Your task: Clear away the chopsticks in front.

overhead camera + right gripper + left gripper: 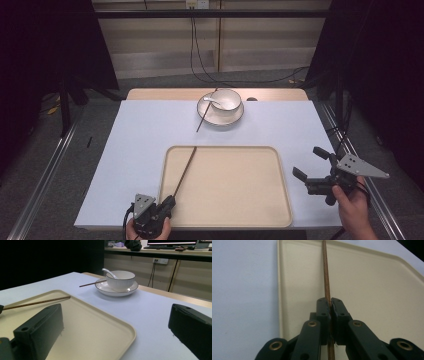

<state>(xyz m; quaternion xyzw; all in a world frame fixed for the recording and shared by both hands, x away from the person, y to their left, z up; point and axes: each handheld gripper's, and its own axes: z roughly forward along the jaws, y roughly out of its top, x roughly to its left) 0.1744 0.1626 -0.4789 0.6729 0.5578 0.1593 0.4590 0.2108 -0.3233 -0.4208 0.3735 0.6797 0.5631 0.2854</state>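
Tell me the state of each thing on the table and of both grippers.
left gripper: shut on the chopstick
chopstick: held, slanting over the tray
second chopstick: resting on the plate, tip toward the tray
tray: flat
bowl: upright on the plate, spoon inside
right gripper: open, holding nothing

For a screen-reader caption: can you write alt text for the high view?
The left gripper holds a brown chopstick over a beige tray on a white table. The right gripper hangs open beside the tray; beyond, a bowl sits on a plate.
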